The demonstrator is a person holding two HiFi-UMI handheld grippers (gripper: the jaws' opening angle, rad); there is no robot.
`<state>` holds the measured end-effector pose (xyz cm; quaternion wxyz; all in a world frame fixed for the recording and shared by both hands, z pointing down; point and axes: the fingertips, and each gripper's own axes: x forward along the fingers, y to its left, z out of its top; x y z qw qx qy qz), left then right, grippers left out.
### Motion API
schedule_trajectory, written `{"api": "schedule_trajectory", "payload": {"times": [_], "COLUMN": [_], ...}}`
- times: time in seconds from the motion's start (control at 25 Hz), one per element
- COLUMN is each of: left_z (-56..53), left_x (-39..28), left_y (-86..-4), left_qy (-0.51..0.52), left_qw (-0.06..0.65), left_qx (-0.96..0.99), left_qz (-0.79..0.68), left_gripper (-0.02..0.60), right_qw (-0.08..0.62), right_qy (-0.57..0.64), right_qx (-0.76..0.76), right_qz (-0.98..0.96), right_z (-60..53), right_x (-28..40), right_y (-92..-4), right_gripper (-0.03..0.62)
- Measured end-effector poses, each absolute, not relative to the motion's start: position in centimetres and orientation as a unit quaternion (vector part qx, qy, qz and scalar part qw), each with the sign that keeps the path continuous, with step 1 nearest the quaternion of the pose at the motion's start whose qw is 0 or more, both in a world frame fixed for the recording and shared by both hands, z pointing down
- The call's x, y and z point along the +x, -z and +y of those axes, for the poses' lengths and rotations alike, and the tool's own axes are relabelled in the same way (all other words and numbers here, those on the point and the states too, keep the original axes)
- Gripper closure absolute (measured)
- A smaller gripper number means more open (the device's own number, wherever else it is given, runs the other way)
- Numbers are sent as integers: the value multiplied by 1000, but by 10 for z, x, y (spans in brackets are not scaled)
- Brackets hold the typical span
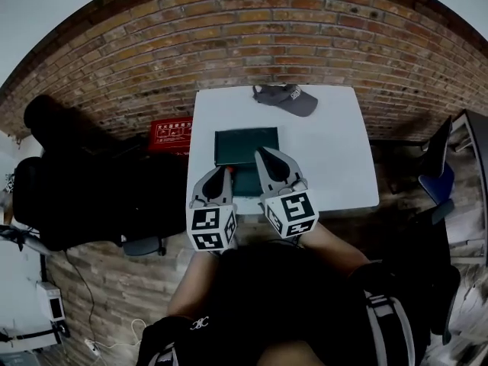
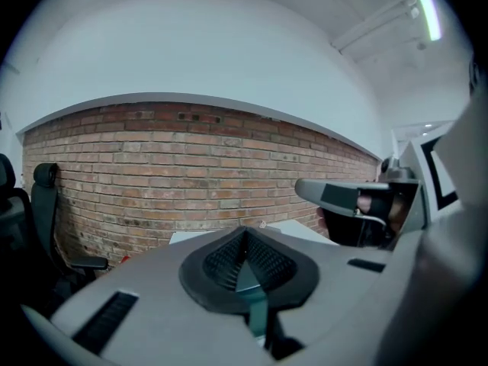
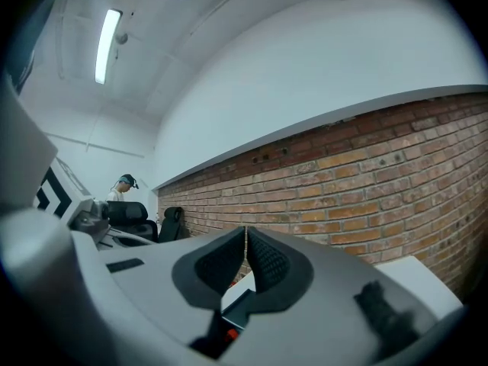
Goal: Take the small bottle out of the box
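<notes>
A dark green box [image 1: 245, 146] lies flat in the middle of the white table [image 1: 335, 158]. No small bottle shows in any view. My left gripper [image 1: 222, 171] hangs over the table's near edge, at the box's front left corner, jaws shut with nothing between them. My right gripper [image 1: 262, 152] is over the front of the box, also shut and empty. In the left gripper view the shut jaws [image 2: 244, 236] tilt up toward the brick wall, with a sliver of the green box [image 2: 252, 287] beneath. In the right gripper view the pads [image 3: 245, 235] meet at the tips.
A grey cap [image 1: 287, 97] lies at the table's far edge. A red case [image 1: 169, 136] sits on the floor to the left by the brick wall [image 1: 252, 29]. Black office chairs [image 1: 69, 189] stand left, a blue chair [image 1: 435, 178] right. A person [image 3: 122, 186] stands far off.
</notes>
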<state>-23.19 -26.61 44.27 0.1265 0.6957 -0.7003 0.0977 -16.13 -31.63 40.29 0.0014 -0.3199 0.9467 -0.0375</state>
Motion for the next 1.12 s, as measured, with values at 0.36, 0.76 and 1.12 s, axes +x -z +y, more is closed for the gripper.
{"api": "schedule_trajectory", "payload": {"times": [0.36, 0.76, 1.12], "left_z": [-276, -285, -289], "left_x": [-267, -279, -278], "left_y": [-465, -526, -581], "left_qy": [-130, -157, -204], "left_qw": [145, 194, 233], "left_qx": [717, 727, 721], "left_qz": [-670, -640, -620], "left_gripper": [568, 568, 568], "right_qw": [-13, -39, -60], "right_qy": [43, 43, 52], "right_qx": [-360, -388, -409], "right_qz": [932, 920, 909], "right_z": [-318, -313, -310], "right_x": [-185, -184, -169], "right_y": [-413, -425, -443], "right_gripper": [563, 563, 563]}}
